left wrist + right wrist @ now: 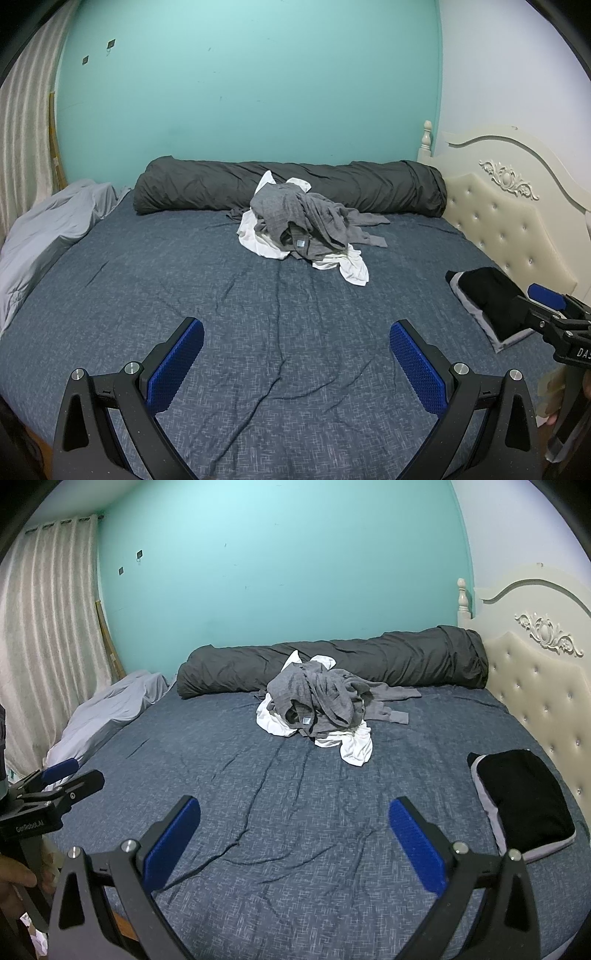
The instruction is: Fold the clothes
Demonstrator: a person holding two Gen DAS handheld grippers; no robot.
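Grippers: 2, left and right, jaws wide apart
Clothes piles: 1, grey and white garments tangled
Folded stacks: 1, black on grey
Rolled duvets: 1
Headboards: 1
Curtains: 1

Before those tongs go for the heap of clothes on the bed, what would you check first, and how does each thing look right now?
1. Left tongs open and holding nothing: ok.
2. Right tongs open and holding nothing: ok.
3. Heap of clothes in plain view ahead of both tongs: ok.
4. One garment easy to pick out: not ok; the grey garment lies tangled over the white garment.
5. Bare stretch of bedsheet in front of the heap to spread on: ok, though wrinkled.
6. Black folded item near the headboard lies apart from the heap: ok.
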